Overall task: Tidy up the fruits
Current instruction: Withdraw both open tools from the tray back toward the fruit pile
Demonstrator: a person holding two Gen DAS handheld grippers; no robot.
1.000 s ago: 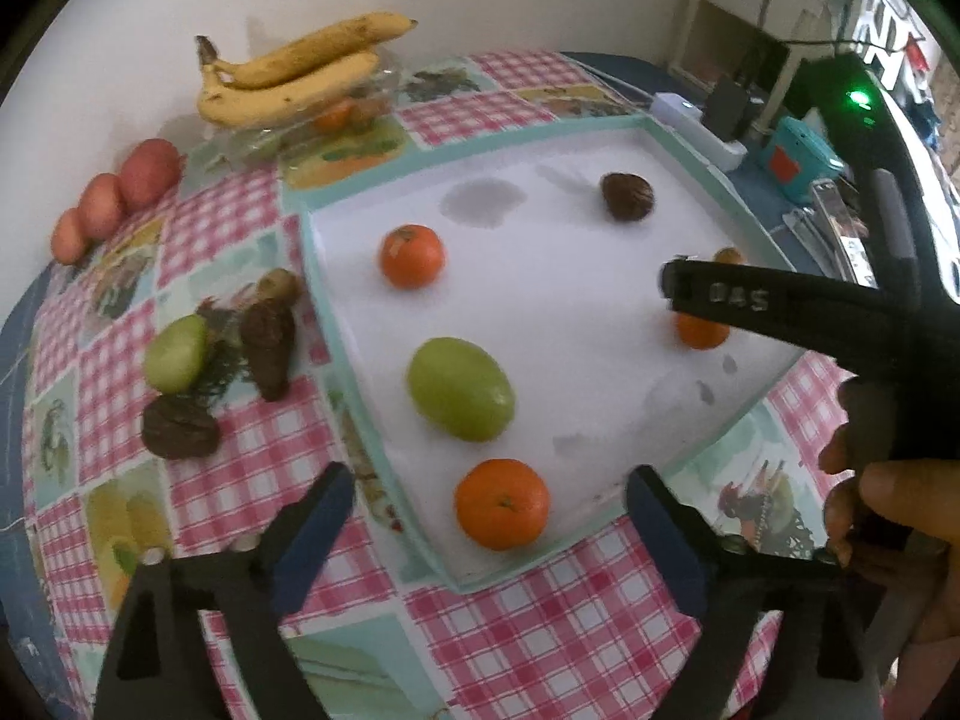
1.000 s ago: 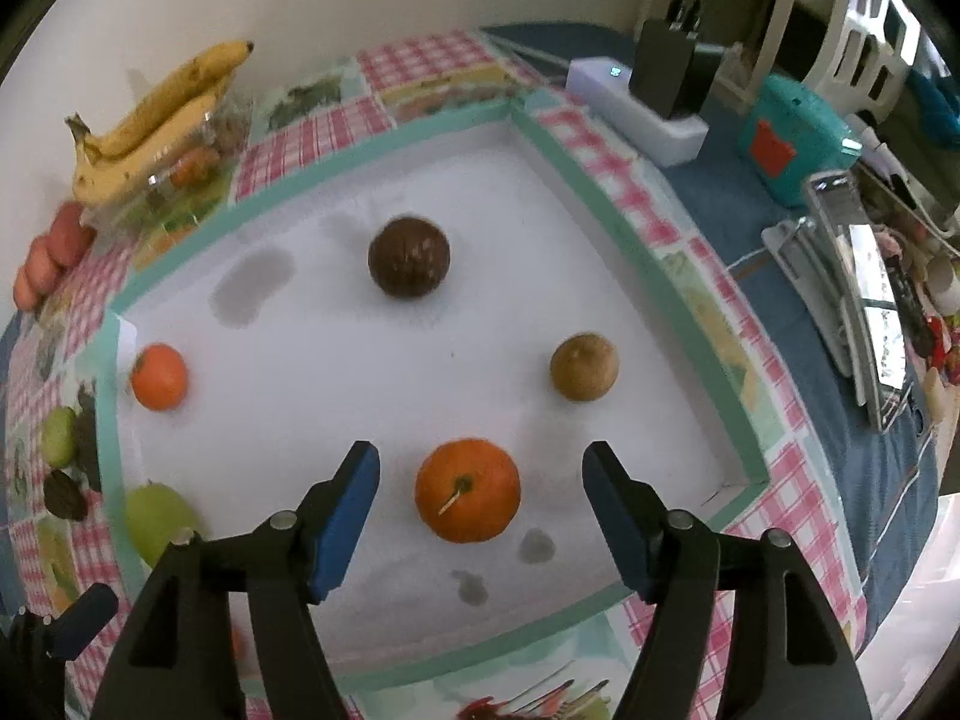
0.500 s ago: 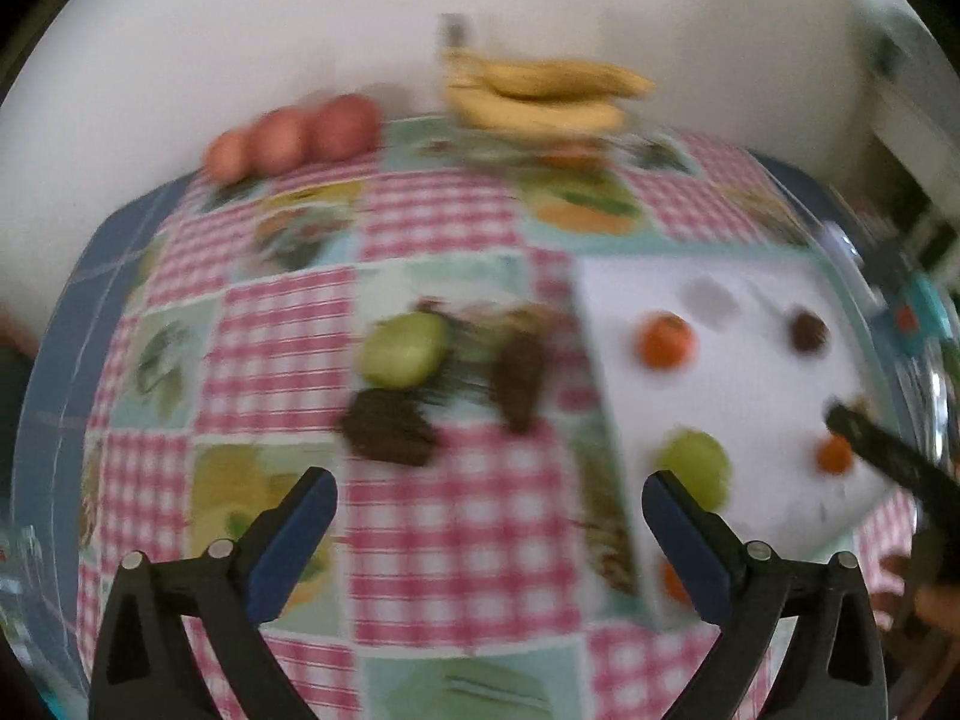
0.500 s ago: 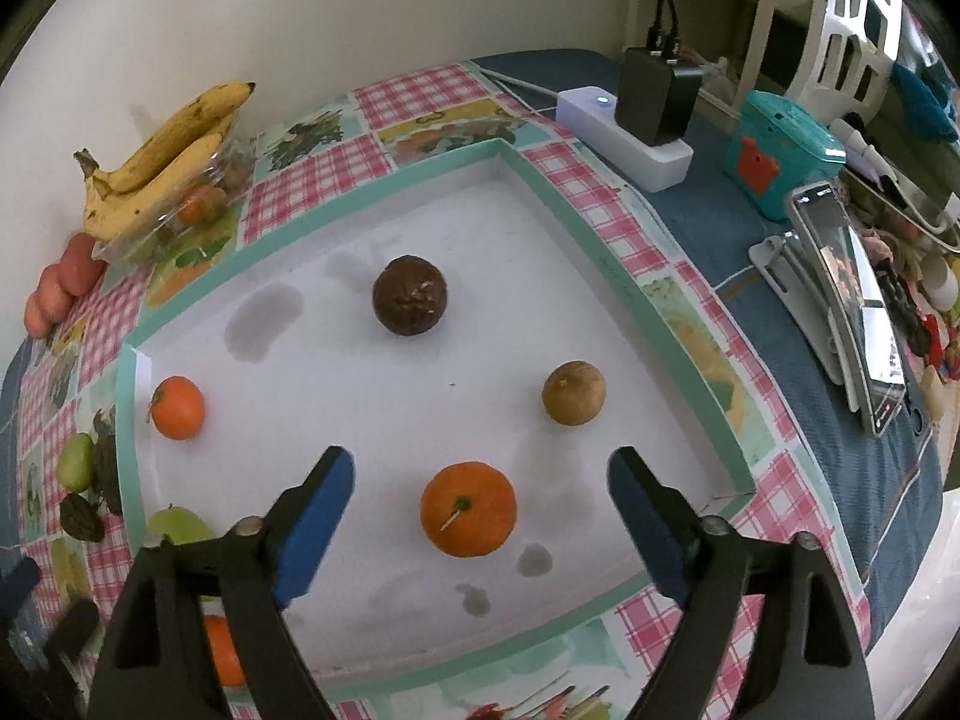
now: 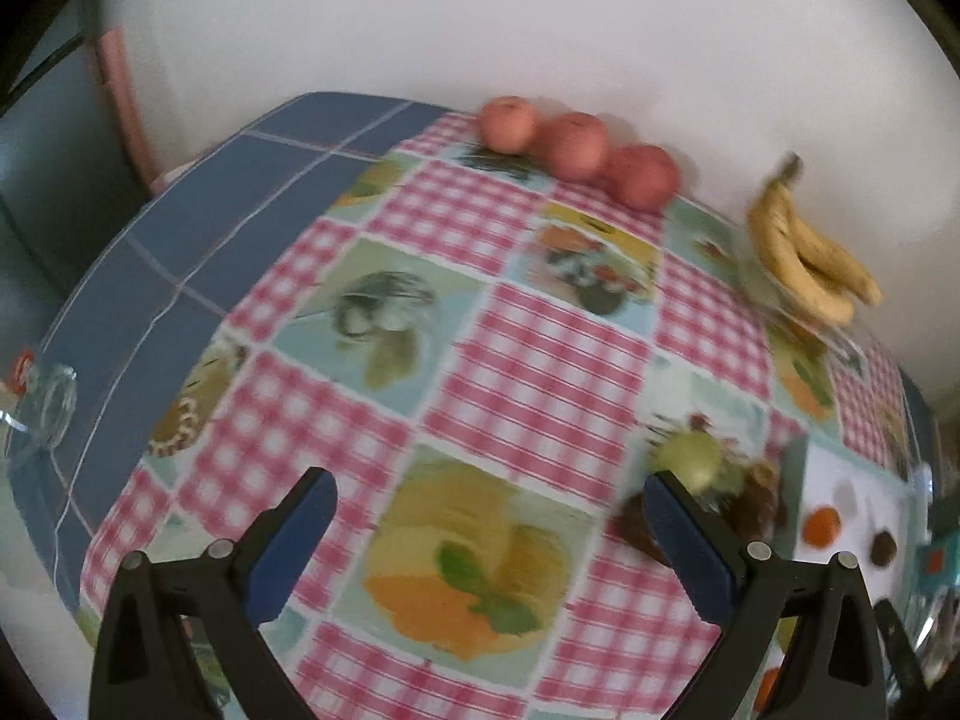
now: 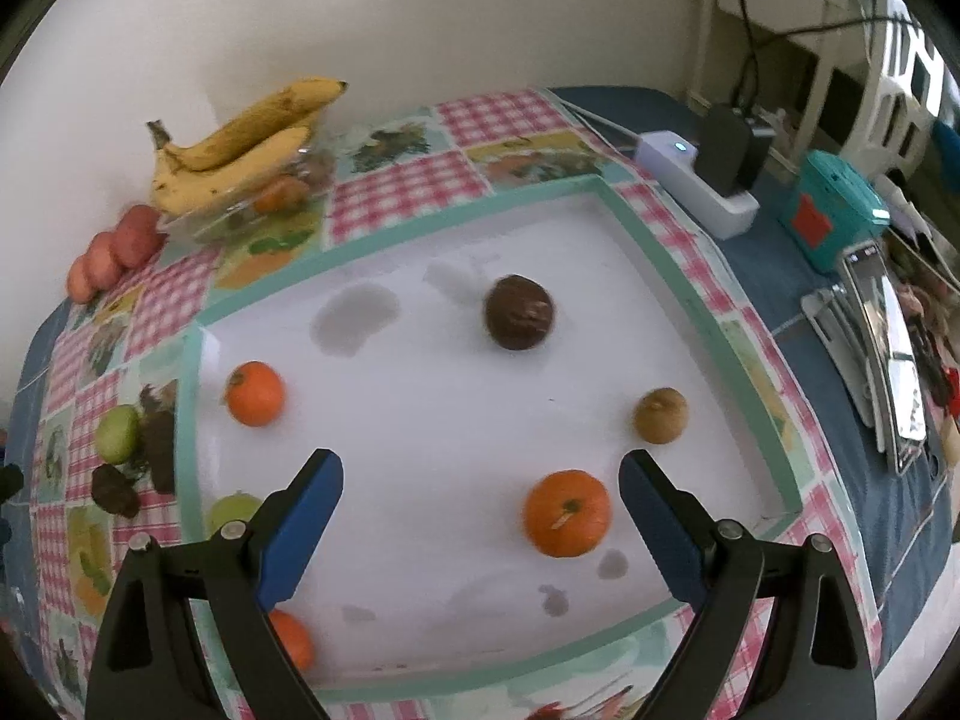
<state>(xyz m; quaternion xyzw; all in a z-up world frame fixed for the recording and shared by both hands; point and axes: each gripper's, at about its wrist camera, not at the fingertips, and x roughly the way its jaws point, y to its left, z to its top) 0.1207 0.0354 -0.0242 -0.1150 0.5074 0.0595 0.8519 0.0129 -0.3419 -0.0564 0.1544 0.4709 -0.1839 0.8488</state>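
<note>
My right gripper stands open above the white board, nothing between its blue pads. On the board lie an orange close to the right pad, a second orange, a dark brown fruit, a small tan fruit, a green fruit and a third orange partly behind the left finger. My left gripper is open over the checked tablecloth, empty. A green fruit and dark fruits lie just past its right finger.
Bananas on a clear container and three red apples sit by the wall. A power strip, a teal box and a phone lie right of the board. A glass jar stands at the table's left edge.
The left gripper swung left, off the white board and over the tablecloth, rolling as it went. The right gripper's jaws widened around the orange and it rose a little.
</note>
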